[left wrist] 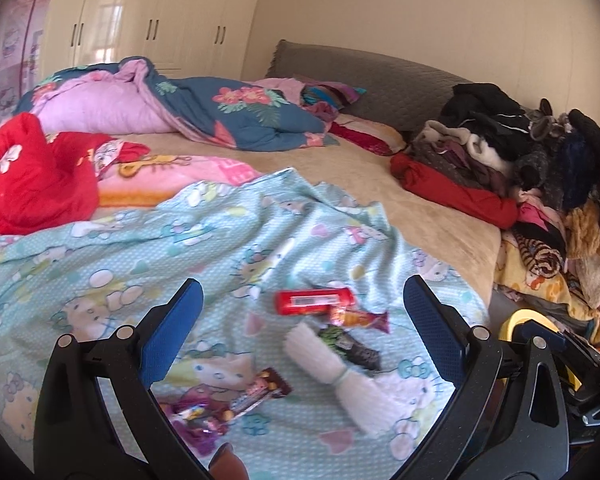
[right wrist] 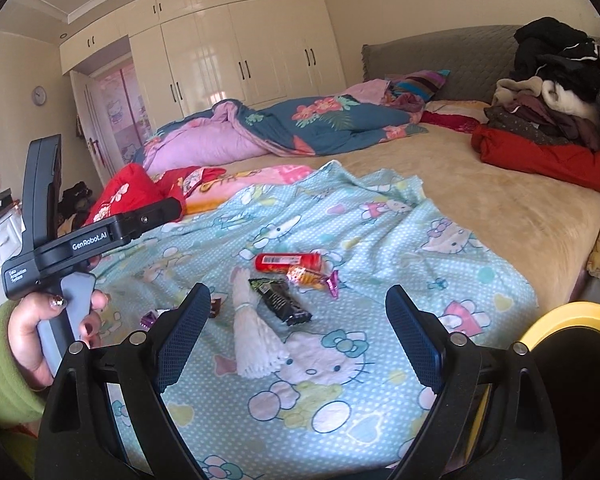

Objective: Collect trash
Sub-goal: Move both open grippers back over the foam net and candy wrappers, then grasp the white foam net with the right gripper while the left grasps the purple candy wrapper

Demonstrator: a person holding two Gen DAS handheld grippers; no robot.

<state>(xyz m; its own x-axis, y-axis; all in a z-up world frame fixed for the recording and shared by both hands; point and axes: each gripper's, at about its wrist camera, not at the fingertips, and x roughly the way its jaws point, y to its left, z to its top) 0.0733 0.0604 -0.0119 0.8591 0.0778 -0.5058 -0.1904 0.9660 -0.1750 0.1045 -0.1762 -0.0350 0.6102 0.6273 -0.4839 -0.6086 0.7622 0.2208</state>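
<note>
Red and glossy, the snack tube (right wrist: 289,262) lies on the pale blue cartoon sheet (right wrist: 340,408) at the far edge of a small litter pile, its long axis running roughly left to right across both views. Just in front of it sit an orange wrapper (right wrist: 306,276), a black wrapper (right wrist: 282,300) angled toward the near right, and a white tied bundle (right wrist: 252,336) whose long axis runs toward the camera. A brown bar wrapper (left wrist: 260,394) and a purple wrapper (left wrist: 198,420) lie nearer the left side.

The right gripper (right wrist: 298,336) hovers with its fingers spread wide and nothing between them; the bundle and black wrapper lie straight ahead of its gap. The left gripper (left wrist: 302,330) is likewise spread and empty, with the pile ahead. I judge either can reach; the left is nearer the brown and purple wrappers. A yellow-rimmed bin (right wrist: 572,320) waits by the bed's right edge.
</note>
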